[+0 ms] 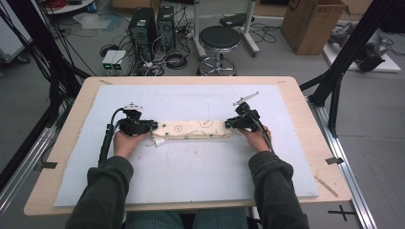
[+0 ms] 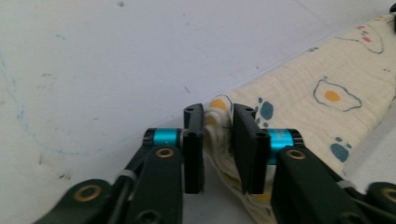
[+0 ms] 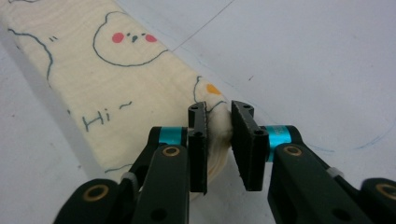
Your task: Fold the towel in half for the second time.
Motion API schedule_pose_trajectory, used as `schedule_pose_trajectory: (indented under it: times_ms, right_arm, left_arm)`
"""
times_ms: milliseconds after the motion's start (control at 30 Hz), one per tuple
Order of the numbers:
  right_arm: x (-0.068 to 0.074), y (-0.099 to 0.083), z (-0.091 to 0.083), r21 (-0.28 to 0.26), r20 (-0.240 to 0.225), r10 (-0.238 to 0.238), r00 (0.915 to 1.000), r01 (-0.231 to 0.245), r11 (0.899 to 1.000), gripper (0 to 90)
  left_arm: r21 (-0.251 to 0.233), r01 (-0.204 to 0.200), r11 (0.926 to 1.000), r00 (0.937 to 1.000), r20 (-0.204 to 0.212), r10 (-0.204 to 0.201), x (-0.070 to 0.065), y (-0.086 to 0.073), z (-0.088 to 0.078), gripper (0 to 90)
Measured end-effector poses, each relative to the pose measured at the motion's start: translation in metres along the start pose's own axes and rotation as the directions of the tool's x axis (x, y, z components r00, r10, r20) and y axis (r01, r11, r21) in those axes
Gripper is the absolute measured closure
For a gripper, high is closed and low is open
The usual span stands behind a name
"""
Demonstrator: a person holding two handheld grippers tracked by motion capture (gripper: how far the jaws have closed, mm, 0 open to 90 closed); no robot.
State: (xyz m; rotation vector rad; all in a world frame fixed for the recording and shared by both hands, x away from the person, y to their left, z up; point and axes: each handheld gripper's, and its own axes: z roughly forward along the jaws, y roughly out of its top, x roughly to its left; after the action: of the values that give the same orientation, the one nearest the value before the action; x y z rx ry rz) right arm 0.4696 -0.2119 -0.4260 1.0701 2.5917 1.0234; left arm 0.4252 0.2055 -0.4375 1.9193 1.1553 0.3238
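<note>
holding each end of a folded cream cloth [image 1: 193,130] printed with bears and fried eggs, the two grippers sit low on the white mat [image 1: 191,176] near the middle of the table [image 1: 305,129]. closest to the person, sleeves and hands come in from the bottom of the high view. the left gripper [image 2: 218,140] has its jaws narrow around the bunched left end of the cloth, with a sliver of slack showing on one side, so the pinch looks loose. the right gripper [image 3: 219,137] is much the same: jaws narrow, the thick fold between them, a small gap beside one pad. my judgement is that this is the end of a fold, with the strip being set down. the risk from here is that the layers spring apart as the pinch slackens, or that a pad drags a corner along when a gripper pulls away, skewing the strip. a loose thread or tag near the left end could also snag. farther off on the floor, a cardboard box [image 1: 313,24] stands open; i cannot tell what it holds. a black stool [image 1: 218,40] and computer towers [image 1: 153,26] stand beyond the table.
</note>
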Motion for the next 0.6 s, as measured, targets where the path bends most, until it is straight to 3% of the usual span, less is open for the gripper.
schedule_pose_trajectory:
  times_ms: [67, 233, 433, 600]
  right_arm:
    - [-0.001, -0.001, -0.001, -0.003, -0.009, 0.025, 0.9997, -0.025, 1.000, 66.8]
    - [0.001, -0.001, -0.008, -0.022, -0.020, 0.021, 0.9996, -0.022, 1.000, 59.8]
    - [0.003, 0.000, -0.018, -0.055, -0.007, 0.012, 0.9999, -0.012, 0.998, 58.1]
    - [0.009, -0.002, -0.026, -0.109, -0.036, -0.012, 0.9993, 0.008, 0.994, 58.3]
  left_arm:
    - [-0.010, 0.002, 1.0000, 1.0000, 0.000, -0.002, -0.001, 0.002, -0.004, 65.4]
    - [-0.035, -0.007, 0.9994, 1.0000, 0.002, 0.007, -0.003, 0.005, -0.016, 57.7]
    - [-0.044, -0.044, 0.9981, 0.9974, 0.056, 0.046, -0.010, 0.006, -0.022, 67.5]
    - [0.018, -0.101, 0.9947, 0.9915, 0.084, 0.099, -0.016, 0.001, -0.019, 73.1]
